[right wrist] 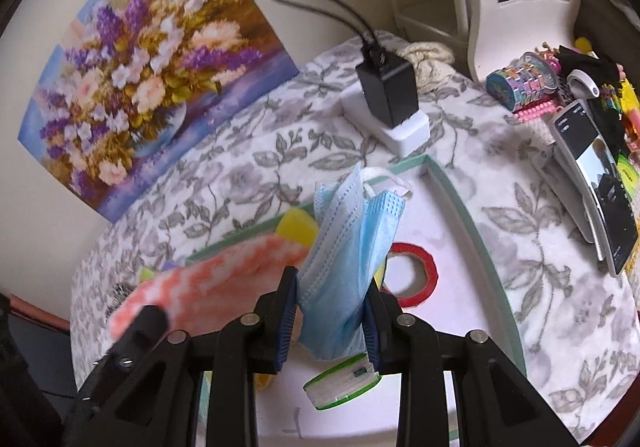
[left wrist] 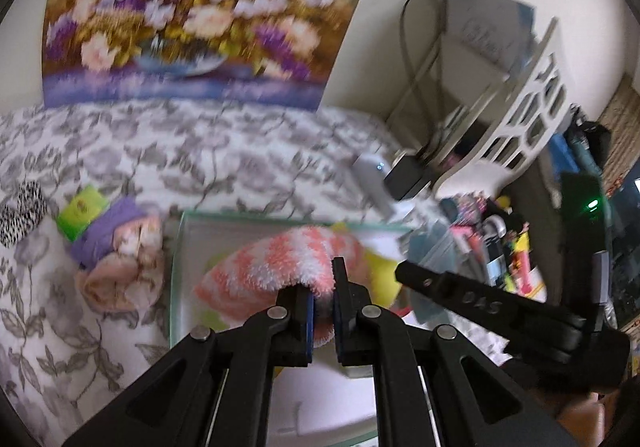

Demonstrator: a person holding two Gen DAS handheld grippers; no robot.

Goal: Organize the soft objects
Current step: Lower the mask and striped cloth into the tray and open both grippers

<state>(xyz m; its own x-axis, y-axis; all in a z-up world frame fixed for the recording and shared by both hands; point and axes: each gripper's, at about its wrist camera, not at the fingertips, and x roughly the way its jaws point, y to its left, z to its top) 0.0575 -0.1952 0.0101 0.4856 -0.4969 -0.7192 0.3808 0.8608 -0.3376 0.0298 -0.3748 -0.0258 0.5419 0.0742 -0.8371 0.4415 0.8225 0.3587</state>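
Two grips — fuzzy sock [left wrist: 280, 263] left, face mask [right wrist: 352, 247] right.

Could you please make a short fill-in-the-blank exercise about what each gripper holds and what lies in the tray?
1. The left gripper is shut on a fluffy sock striped white and ____.
2. The right gripper holds a light ____ face mask.
3. On the tray lies a roll of ____ tape.

Missing words: pink; blue; red
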